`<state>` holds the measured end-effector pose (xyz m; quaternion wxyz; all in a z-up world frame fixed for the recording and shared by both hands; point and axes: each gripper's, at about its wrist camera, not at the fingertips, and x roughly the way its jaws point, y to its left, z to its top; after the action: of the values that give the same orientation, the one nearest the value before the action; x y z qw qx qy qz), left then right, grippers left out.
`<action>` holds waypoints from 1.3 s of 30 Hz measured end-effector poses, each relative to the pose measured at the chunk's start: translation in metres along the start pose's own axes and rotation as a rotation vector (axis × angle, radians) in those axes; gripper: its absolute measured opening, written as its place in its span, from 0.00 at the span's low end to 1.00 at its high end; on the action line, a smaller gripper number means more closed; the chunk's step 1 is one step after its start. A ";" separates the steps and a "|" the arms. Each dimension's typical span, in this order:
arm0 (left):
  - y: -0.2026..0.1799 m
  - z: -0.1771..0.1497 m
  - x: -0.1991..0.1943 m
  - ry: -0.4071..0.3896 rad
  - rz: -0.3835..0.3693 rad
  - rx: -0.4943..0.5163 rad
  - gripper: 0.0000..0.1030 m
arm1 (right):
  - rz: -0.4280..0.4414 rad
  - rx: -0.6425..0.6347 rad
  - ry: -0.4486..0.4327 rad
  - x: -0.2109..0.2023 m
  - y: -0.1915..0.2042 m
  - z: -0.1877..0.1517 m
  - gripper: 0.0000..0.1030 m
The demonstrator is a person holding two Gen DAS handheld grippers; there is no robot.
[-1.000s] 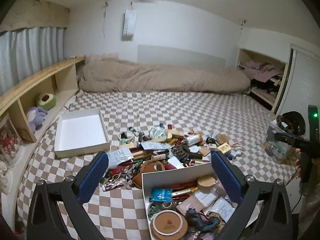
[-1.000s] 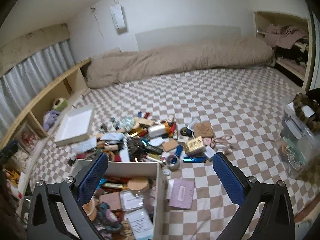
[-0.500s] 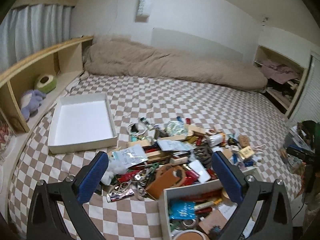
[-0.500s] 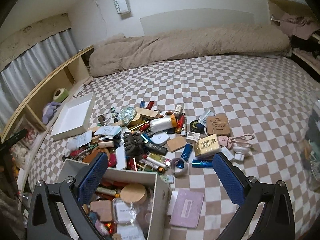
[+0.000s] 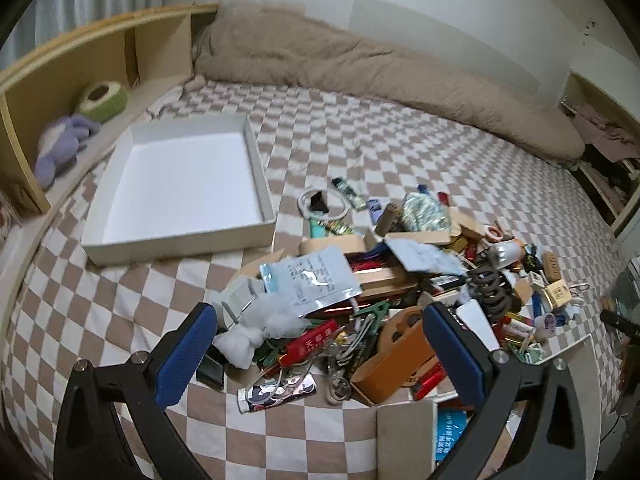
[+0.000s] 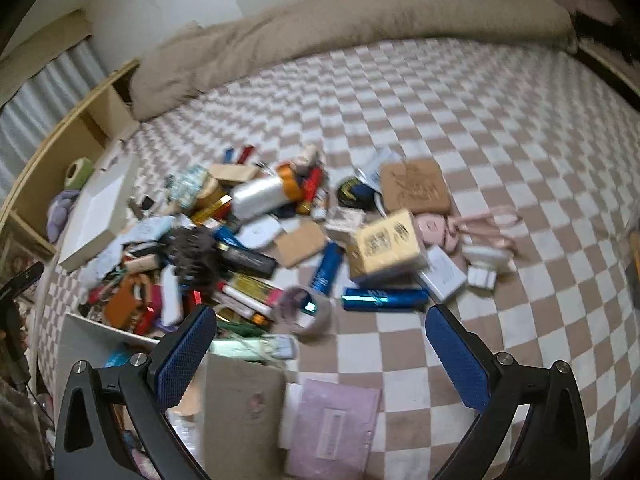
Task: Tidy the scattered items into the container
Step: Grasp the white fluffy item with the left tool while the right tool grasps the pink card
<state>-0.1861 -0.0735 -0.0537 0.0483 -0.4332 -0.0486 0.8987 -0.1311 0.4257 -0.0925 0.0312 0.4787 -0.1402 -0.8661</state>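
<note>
Both jaws wide open, holding nothing: left gripper [image 5: 320,344] over the messy pile [image 5: 400,280], right gripper [image 6: 320,344] above a blue tube [image 6: 384,298]. Pile on the checkered bed [image 5: 360,132] (right view blurry). Empty white box [image 5: 180,184] beside the pile, fuller box [image 5: 404,436] at its near edge.

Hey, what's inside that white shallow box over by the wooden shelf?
Nothing shows inside the white shallow box: its floor looks bare in the left wrist view. Its near wall hides a thin strip of floor just behind it, so something flat there could be missed.
</note>
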 end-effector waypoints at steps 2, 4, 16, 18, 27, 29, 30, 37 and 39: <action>0.003 -0.003 0.006 0.015 0.000 -0.016 1.00 | 0.011 0.032 0.034 0.011 -0.015 -0.006 1.00; 0.006 -0.008 0.008 0.027 -0.001 -0.034 1.00 | 0.031 0.048 0.074 0.021 -0.030 -0.015 1.00; 0.013 -0.035 0.004 0.058 -0.045 -0.136 1.00 | 0.074 -0.284 0.131 0.000 -0.050 -0.098 1.00; 0.015 -0.038 0.004 0.062 -0.044 -0.155 1.00 | 0.078 -0.355 0.141 -0.004 -0.044 -0.110 1.00; 0.026 -0.039 0.002 0.026 0.004 -0.249 1.00 | 0.034 -0.531 0.218 0.016 -0.011 -0.136 1.00; 0.026 -0.040 0.004 0.032 0.009 -0.256 1.00 | 0.004 -0.525 0.215 0.021 -0.010 -0.131 1.00; 0.026 -0.041 0.006 0.037 0.009 -0.255 1.00 | -0.025 -0.511 0.208 0.024 -0.012 -0.126 1.00; 0.015 -0.050 0.016 0.072 0.038 -0.175 1.00 | -0.228 -0.118 0.164 0.032 -0.070 -0.076 1.00; 0.012 -0.052 0.017 0.075 0.039 -0.155 1.00 | -0.257 0.013 0.145 0.029 -0.093 -0.066 1.00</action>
<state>-0.1566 -0.0812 -0.1010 -0.0012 -0.4698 -0.1076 0.8762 -0.0843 0.4952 -0.1742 -0.0731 0.5544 -0.0805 -0.8251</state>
